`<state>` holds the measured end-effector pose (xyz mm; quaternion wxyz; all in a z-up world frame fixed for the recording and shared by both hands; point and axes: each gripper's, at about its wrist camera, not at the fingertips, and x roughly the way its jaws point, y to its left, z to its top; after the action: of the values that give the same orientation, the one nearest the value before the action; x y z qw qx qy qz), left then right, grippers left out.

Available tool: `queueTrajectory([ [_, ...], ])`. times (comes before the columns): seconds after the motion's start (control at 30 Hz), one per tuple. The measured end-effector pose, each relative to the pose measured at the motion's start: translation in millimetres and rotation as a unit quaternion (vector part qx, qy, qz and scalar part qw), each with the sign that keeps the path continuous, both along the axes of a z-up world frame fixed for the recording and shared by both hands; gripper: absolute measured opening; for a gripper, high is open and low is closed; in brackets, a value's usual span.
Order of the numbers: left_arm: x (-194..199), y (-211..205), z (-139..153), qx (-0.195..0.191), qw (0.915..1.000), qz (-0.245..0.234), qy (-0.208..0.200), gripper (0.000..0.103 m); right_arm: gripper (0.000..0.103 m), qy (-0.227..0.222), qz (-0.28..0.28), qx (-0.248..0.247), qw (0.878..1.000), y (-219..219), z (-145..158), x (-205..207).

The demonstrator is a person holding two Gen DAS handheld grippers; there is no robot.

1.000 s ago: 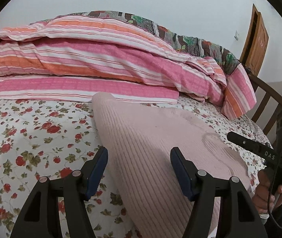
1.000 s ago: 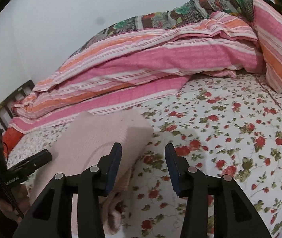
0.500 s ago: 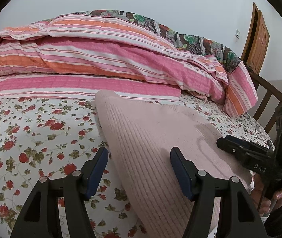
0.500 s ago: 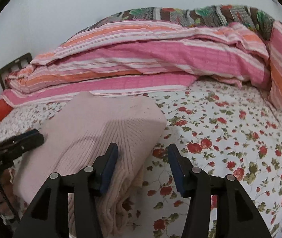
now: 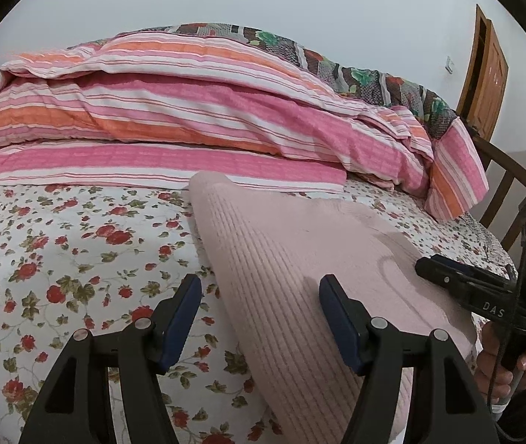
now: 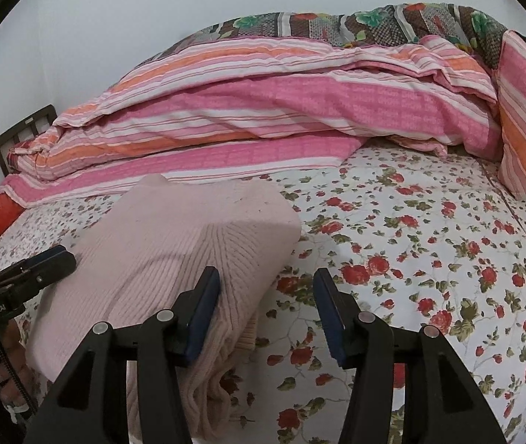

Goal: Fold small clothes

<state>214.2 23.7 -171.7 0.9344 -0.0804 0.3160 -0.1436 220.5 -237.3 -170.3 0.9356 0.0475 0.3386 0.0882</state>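
Hovering over the folded pink sweater (image 5: 300, 259) on the bed (image 5: 59, 259), we keep left gripper (image 5: 259, 318) and right gripper (image 6: 266, 310) jaws open, empty; the right's have just widened, likely a finished fold

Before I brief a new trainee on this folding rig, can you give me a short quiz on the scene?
1. True or false: the pink ribbed sweater lies folded on the floral bedsheet.
2. The left hand-held gripper is: A open, B shut on the sweater.
3. What lies heaped along the wall behind the sweater?

Key: 1 true. 2 A. 3 The striped quilt.
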Motion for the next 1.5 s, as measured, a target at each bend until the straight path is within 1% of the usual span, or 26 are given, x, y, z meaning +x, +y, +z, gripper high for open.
queueTrajectory([
  [0.43,-0.3,-8.5,-2.0,0.023,0.9996,0.013,-0.001,0.066,0.051,-0.002,-0.001,-0.019,1.0,4.6,1.1,-1.4],
  [0.57,-3.4,-14.3,-2.4,0.029,0.9993,0.004,0.022,0.066,0.051,0.008,-0.002,-0.014,1.0,-2.2,0.6,-7.5],
  [0.67,-16.5,-18.5,0.3,0.038,0.9988,0.0,0.029,0.065,0.051,0.016,-0.002,0.001,1.0,-10.0,5.8,-17.5],
  [0.73,-25.2,-19.9,2.2,0.041,0.9986,-0.001,0.032,0.065,0.051,0.026,0.001,0.001,1.0,-11.1,9.6,-24.4],
  [0.83,-38.3,-24.4,1.4,0.039,0.9975,-0.009,0.059,0.065,0.051,0.037,0.003,0.001,0.999,-12.9,15.8,-35.2],
  [0.9,-50.4,-29.3,1.5,0.054,0.9962,-0.008,0.068,0.065,0.051,0.036,-0.004,0.003,0.999,-15.6,24.3,-46.8],
  [0.93,-57.0,-31.4,3.3,0.06,0.9959,-0.006,0.068,0.064,0.051,0.035,-0.006,0.007,0.999,-17.0,29.1,-53.2],
  [1.0,-71.5,-32.8,10.9,0.058,0.9962,-0.001,0.064,0.063,0.051,0.032,-0.006,0.013,0.999,-18.4,37.9,-64.4],
  [1.13,-95.3,-35.6,36.4,0.053,0.9972,0.014,0.052,0.063,0.051,0.018,-0.012,0.002,1.0,-16.3,61.5,-90.5],
  [1.17,-101.0,-37.0,45.0,0.057,0.9972,0.022,0.044,0.063,0.053,0.018,-0.015,0.0,1.0,-15.7,66.3,-94.5],
  [1.2,-106.7,-39.5,54.4,0.071,0.996,0.04,0.035,0.063,0.059,0.019,-0.022,0.0,1.0,-15.9,72.5,-99.7],
  [1.27,-114.8,-43.9,70.9,0.091,0.9938,0.061,0.022,0.064,0.066,0.022,-0.025,0.011,0.999,-18.4,81.7,-106.2],
  [1.33,-123.6,-45.7,83.7,0.096,0.9925,0.075,0.017,0.067,0.069,0.025,-0.025,0.016,0.999,-18.9,92.6,-113.9],
  [1.43,-137.9,-44.8,103.1,0.091,0.9914,0.093,0.006,0.069,0.07,0.021,-0.026,0.001,0.999,-17.2,105.0,-126.4],
  [1.5,-146.3,-44.6,113.3,0.093,0.9901,0.105,0.001,0.07,0.084,0.015,-0.032,-0.015,0.999,-15.6,112.9,-137.4],
])
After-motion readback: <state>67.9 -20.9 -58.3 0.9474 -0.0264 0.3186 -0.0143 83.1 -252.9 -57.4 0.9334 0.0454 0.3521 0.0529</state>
